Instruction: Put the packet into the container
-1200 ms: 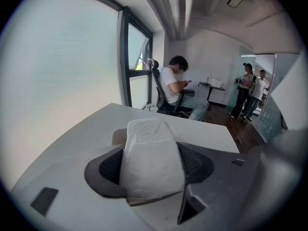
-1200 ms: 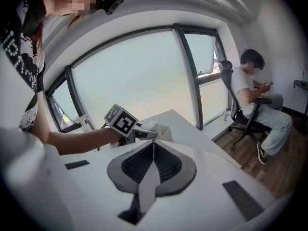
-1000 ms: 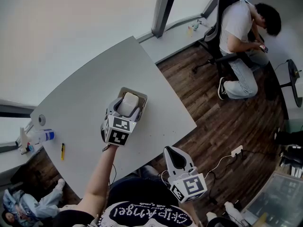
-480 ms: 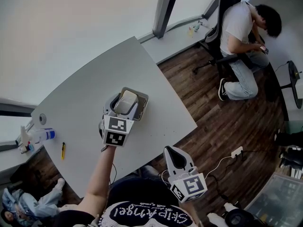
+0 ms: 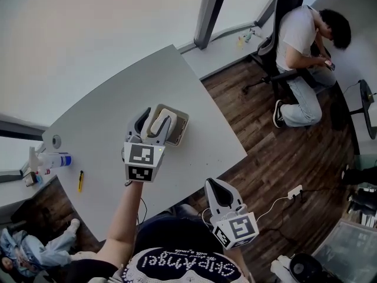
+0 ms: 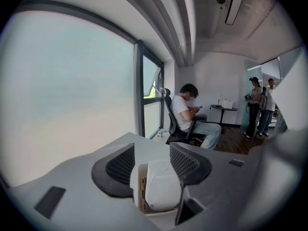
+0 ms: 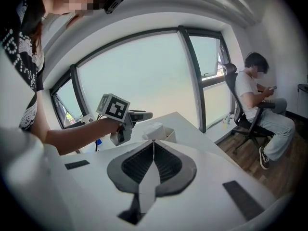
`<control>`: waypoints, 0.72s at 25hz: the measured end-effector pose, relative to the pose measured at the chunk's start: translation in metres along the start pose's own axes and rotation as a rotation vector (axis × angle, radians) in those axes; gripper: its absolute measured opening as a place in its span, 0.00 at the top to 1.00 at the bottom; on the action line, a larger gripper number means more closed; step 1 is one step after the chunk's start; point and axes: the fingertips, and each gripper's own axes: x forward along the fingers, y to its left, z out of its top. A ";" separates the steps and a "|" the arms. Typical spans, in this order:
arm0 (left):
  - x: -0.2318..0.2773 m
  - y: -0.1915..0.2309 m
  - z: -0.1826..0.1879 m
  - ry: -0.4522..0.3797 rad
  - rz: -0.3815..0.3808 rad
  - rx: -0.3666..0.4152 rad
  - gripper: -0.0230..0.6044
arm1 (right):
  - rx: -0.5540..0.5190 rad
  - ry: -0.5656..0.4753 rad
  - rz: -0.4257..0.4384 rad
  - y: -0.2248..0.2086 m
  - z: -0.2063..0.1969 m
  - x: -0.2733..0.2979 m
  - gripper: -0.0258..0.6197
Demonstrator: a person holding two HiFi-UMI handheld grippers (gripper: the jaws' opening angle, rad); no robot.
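A white packet [image 5: 165, 115] lies inside the small tan open container [image 5: 181, 130] on the grey table. My left gripper [image 5: 154, 120] hovers above and just in front of it, open, its jaws having just been closing a little, with nothing gripped between them. In the left gripper view the packet [image 6: 163, 186] shows beyond the spread jaws [image 6: 151, 160], resting in the container [image 6: 141, 197]. My right gripper [image 5: 219, 196] hangs off the table's near edge, shut and empty. Its own view shows its jaws [image 7: 154, 146] meeting, with the container [image 7: 169, 134] and left gripper [image 7: 142, 114] beyond.
The grey table [image 5: 106, 99] ends in a corner at the right [image 5: 242, 153]. A bottle [image 5: 56, 159], a tape roll [image 5: 56, 140] and a yellow cutter [image 5: 80, 180] lie at its far left. A person sits in an office chair [image 5: 306, 34] by the window.
My left gripper has lifted up and back from the container, leaving the packet lying in it. The right gripper has stayed where it was.
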 end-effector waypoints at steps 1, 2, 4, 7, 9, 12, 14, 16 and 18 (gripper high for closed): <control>-0.006 0.002 0.006 -0.022 0.010 -0.003 0.60 | -0.008 -0.005 0.005 0.001 0.001 0.000 0.94; -0.012 0.003 0.012 -0.044 0.021 -0.004 0.62 | -0.015 -0.010 0.010 0.002 0.001 -0.001 0.94; -0.028 0.005 0.026 -0.089 0.038 -0.004 0.65 | -0.022 -0.018 0.014 0.003 0.003 -0.002 0.94; -0.058 0.003 0.050 -0.168 0.053 0.000 0.69 | -0.036 -0.026 0.015 0.004 0.007 -0.005 0.94; -0.082 0.000 0.068 -0.224 0.060 0.006 0.74 | -0.046 -0.031 0.019 0.005 0.010 -0.006 0.94; -0.118 -0.009 0.092 -0.313 0.061 -0.013 0.77 | -0.071 -0.046 0.039 0.010 0.013 -0.007 0.94; -0.141 -0.011 0.098 -0.353 0.074 -0.018 0.78 | -0.087 -0.058 0.055 0.017 0.016 -0.006 0.94; -0.163 -0.011 0.100 -0.369 0.090 -0.012 0.79 | -0.096 -0.067 0.061 0.025 0.019 -0.005 0.94; -0.185 -0.012 0.095 -0.367 0.100 -0.003 0.82 | -0.108 -0.077 0.070 0.034 0.021 -0.005 0.94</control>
